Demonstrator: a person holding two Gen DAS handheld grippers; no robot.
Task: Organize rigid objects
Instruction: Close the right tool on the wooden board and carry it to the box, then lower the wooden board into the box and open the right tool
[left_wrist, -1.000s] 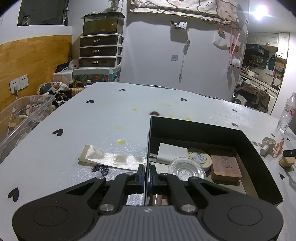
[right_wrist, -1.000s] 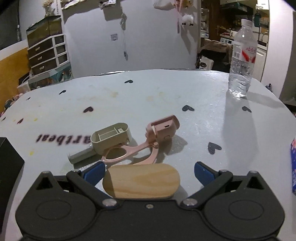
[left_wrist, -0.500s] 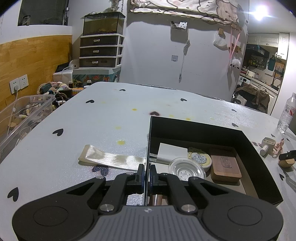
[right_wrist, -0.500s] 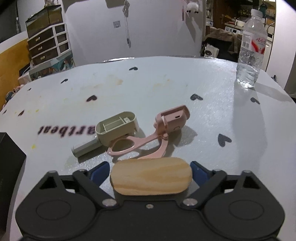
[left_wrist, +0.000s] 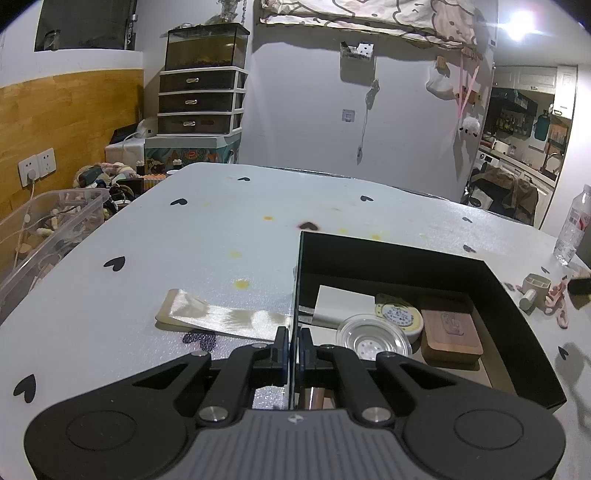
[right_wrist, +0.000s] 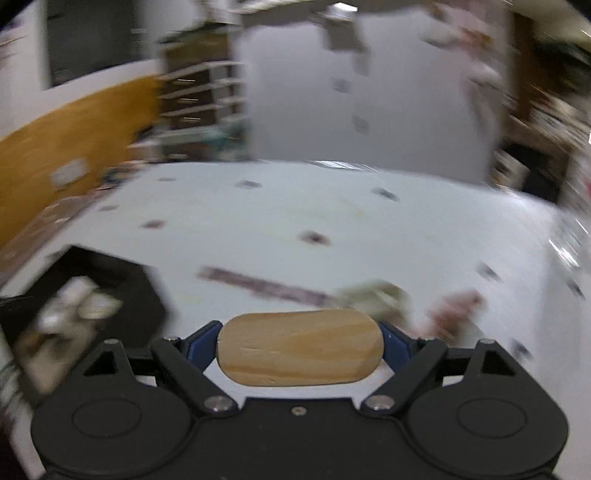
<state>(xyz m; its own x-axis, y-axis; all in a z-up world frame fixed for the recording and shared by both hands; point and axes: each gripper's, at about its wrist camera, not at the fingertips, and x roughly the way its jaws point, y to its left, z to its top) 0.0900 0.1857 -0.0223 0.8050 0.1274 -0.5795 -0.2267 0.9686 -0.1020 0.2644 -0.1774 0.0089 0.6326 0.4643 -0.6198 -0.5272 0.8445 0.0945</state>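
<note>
My left gripper (left_wrist: 293, 347) is shut on the left wall of the black box (left_wrist: 517, 314) and holds it. Inside the box lie a clear round dish (left_wrist: 373, 341), a yellow-rimmed round tin (left_wrist: 399, 315), a brown wooden block (left_wrist: 450, 332) and a white card (left_wrist: 343, 301). My right gripper (right_wrist: 301, 345) is shut on an oval wooden block (right_wrist: 301, 347), lifted above the table. The right wrist view is blurred; the black box (right_wrist: 122, 291) shows at its lower left. A beige holder (left_wrist: 535, 288) and pink scissors (left_wrist: 557, 299) lie right of the box.
A shiny ribbon strip (left_wrist: 218, 317) lies left of the box. A water bottle (left_wrist: 572, 229) stands at the table's right edge. A clear bin (left_wrist: 44, 229) of clutter sits off the left edge. The white tablecloth (left_wrist: 221, 229) has black heart marks.
My right gripper closed on the oval wooden block, lifted it and swung left toward the black box; its view is now blurred. My left gripper has not moved.
</note>
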